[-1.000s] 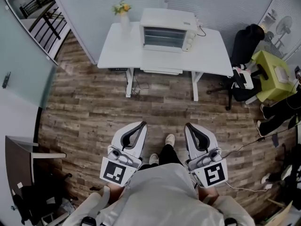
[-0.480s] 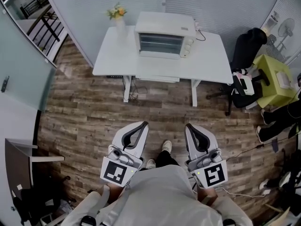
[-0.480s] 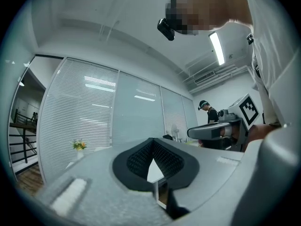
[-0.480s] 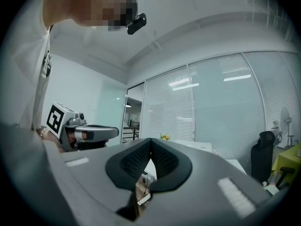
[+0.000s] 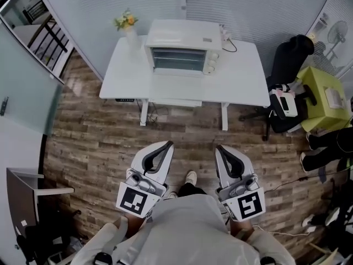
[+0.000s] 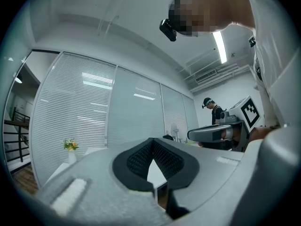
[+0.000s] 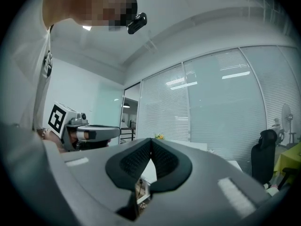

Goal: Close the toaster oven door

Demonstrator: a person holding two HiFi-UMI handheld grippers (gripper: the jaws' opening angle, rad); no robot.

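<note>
Jaws closed and empty, the left gripper (image 5: 167, 144) and right gripper (image 5: 218, 147) hang over the wood floor (image 5: 99, 142) (well apart from the white table (image 5: 242, 76)), whose back edge carries the toaster oven (image 5: 182, 44).

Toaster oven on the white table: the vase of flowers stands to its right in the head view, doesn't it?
No. The toaster oven is on the white table, but the vase of flowers stands to its left, not its right, as the head view shows.
</note>
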